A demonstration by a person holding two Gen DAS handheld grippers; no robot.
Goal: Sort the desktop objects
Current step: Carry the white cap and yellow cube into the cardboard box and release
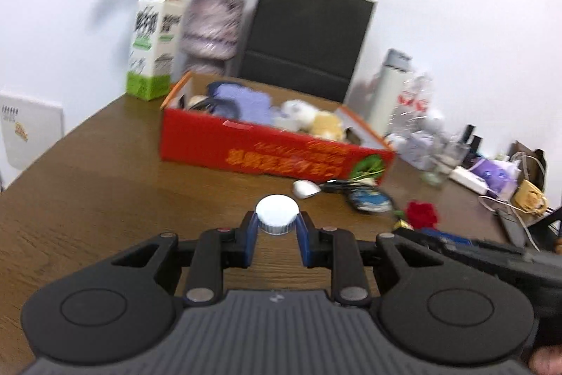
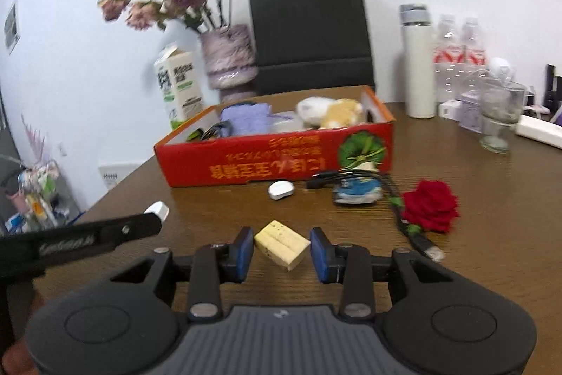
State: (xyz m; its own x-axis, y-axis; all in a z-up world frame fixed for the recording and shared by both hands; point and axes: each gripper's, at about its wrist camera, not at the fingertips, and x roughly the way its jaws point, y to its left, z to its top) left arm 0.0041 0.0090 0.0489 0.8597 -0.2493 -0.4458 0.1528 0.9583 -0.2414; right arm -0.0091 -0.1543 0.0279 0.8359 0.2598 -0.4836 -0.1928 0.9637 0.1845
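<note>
Milk carton [image 1: 152, 48]: stands far left at the back of the brown table [image 1: 87, 185], just beside the vase of dried flowers [image 1: 210, 23]
Red box [image 1: 267, 150]: open-topped, middle of the table, holding a lilac cloth [image 1: 242, 101] and a cream and tan plush toy [image 1: 316, 120]
Black bag [image 1: 305, 34]: upright against the wall behind the box
Left gripper [image 1: 276, 227]: narrow, its blue pads pressed on either side of a white ribbed cap [image 1: 276, 211]; what hangs under the cap I cannot tell
Right gripper [image 2: 281, 250]: narrow, a pale yellow block [image 2: 281, 243] sits cornerwise between the pads above the tabletop; blur hides whether both pads touch it
White earbud case [image 2: 281, 189]: on the table just before the box
Black cable [image 2: 393, 195]: loops round a small blue and white object [image 2: 356, 192]
Red rose [image 2: 430, 204]: lying right of the cable
Right end: white flask [image 2: 418, 65], clear bottles [image 2: 456, 58], a glass [image 2: 498, 115]
</note>
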